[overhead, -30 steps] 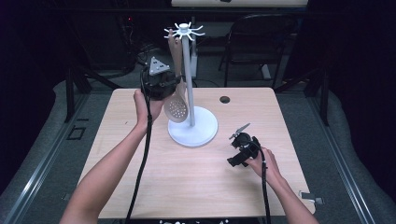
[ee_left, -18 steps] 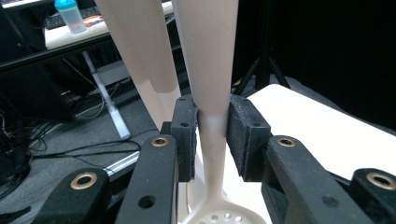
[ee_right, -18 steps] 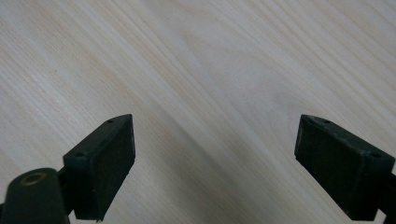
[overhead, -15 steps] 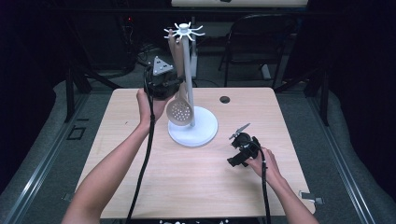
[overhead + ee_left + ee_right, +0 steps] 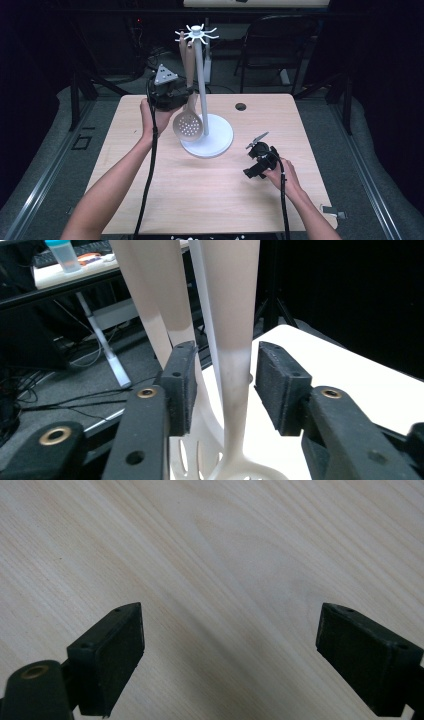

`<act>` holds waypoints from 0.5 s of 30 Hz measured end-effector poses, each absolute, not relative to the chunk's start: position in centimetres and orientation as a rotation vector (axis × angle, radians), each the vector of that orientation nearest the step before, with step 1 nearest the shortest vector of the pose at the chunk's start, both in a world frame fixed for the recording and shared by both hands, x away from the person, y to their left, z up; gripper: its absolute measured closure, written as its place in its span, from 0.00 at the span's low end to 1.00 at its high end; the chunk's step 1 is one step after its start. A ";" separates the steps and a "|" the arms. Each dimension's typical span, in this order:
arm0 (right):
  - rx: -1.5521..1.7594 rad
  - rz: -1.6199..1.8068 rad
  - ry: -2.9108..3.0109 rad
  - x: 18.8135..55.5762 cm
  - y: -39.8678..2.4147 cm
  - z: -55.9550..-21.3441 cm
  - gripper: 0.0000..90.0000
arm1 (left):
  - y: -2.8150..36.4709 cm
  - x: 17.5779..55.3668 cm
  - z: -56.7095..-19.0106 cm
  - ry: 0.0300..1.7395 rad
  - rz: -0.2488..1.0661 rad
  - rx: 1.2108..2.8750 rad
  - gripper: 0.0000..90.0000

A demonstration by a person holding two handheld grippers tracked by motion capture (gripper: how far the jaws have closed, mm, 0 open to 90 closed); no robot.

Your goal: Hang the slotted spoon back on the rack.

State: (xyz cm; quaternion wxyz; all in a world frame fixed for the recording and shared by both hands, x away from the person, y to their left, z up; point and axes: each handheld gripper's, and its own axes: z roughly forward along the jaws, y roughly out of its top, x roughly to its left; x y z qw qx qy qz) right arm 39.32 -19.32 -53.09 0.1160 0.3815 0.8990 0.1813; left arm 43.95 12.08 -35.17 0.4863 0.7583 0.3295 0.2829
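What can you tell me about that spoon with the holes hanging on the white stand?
The beige slotted spoon looks like smooth plastic or pale wood, with a long flat handle that widens upward and a round bowl pierced by small holes. It hangs upright from a hook on the white rack, bowl down just above the rack's round base, beside a second beige handle. The left gripper has just been opening: its black fingers flank the handle with gaps on both sides, not pressing it.

Black fingers (image 5: 282,385), brass-ringed screw holes
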 end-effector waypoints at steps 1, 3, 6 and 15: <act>1.114 0.528 2.633 39.3 -19.3 -53.1 0.13 | 12.1 44.0 -35.2 0.802 0.688 1.845 0.61; 1.106 0.517 2.631 39.3 -19.3 -53.0 0.13 | 12.5 43.6 -35.2 0.817 0.685 1.874 0.50; 1.116 0.532 2.631 39.3 -19.3 -53.1 0.13 | 13.0 43.0 -35.4 0.830 0.689 1.892 0.38; 1.115 0.531 2.632 39.3 -19.3 -53.0 0.13 | 15.0 41.3 -37.1 0.879 0.683 1.920 0.22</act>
